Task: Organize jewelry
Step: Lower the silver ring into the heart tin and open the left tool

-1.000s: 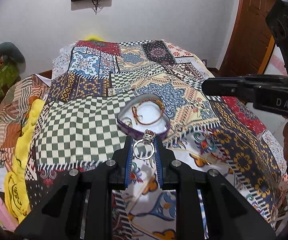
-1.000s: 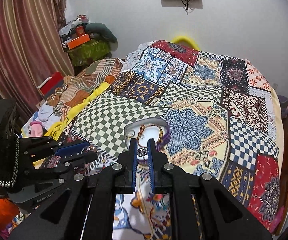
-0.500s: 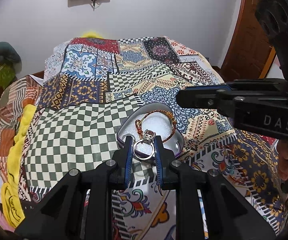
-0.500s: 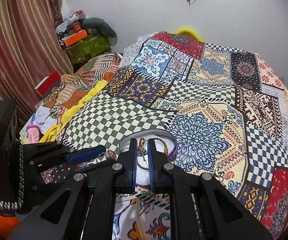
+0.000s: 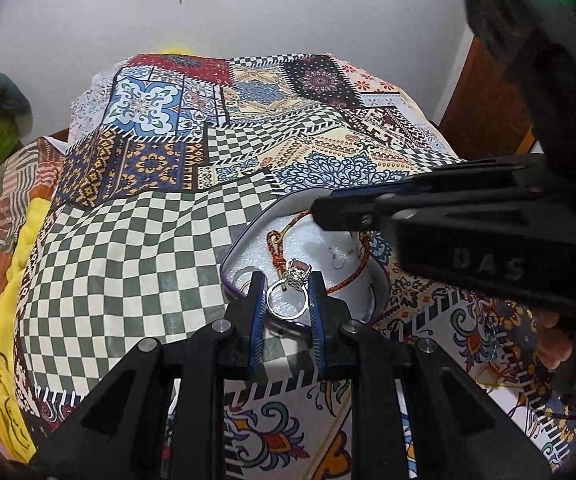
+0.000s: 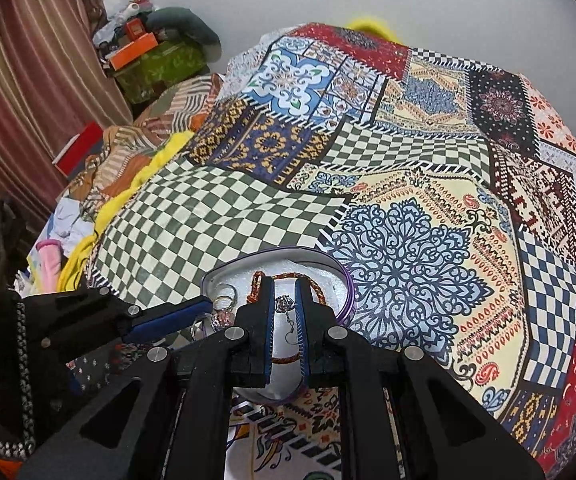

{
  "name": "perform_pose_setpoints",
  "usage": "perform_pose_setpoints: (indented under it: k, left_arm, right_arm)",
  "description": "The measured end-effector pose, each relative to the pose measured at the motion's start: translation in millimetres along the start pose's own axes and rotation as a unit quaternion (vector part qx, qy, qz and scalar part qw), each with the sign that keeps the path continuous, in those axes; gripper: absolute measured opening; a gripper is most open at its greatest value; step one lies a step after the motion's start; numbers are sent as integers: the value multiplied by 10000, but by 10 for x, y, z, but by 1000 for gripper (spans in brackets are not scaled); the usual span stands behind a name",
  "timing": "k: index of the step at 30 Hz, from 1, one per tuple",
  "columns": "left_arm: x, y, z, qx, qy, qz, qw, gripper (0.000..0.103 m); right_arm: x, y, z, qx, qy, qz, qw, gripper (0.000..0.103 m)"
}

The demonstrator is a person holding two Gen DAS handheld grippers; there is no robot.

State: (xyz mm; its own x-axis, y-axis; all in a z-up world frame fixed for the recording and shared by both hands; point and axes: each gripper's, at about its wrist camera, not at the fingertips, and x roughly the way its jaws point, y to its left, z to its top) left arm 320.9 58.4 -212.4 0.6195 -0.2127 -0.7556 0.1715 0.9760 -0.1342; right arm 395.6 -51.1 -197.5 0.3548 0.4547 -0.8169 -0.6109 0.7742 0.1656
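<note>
Two hand-held grippers hang over the near end of the bed, both pointing down at a heart-shaped tin (image 5: 244,236) that sits on the patchwork bedspread (image 5: 128,264) close to the bed's near edge.

Nearest the left wrist camera, the left hand-held gripper (image 5: 287,294) is closed to a narrow gap on a silver ring (image 5: 286,300), the band pinched between the blue pads and the stone setting pointing away, over the tin's near rim. The right hand-held gripper (image 6: 284,304) is almost fully closed on a small silver earring (image 6: 284,302), whose thin hook dangles below the pads above the tin's white lining (image 6: 288,270). Just beyond both, a red-orange braided bracelet (image 5: 276,240) already lies inside the tin.

Farther off, the bedspread runs to the wall; yellow cloth (image 5: 28,248) and piled clothes lie along the bed's left edge.

Risks, as I judge them: the ring hangs by the rim, so letting go here could drop it on the edge and bounce it onto the busy pattern, where it would be hard to find. The earring's hook could snag the braid or cling to a pad. The two grippers are close, and a bump could tip the light tin on the soft bed.
</note>
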Motion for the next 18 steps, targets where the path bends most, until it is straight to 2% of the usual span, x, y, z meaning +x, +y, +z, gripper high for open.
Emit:
perform_pose_setpoints:
  k: [11,18]
  left_arm:
    - [77,-13,33,-8,62,85,9999,20]
    - [-158,0,35,-25,-95,138,9999,20]
  right_arm:
    - [90,-18,17,84,226,125,9996,9]
    - [-69,-9,5,224,57,144,9996,21]
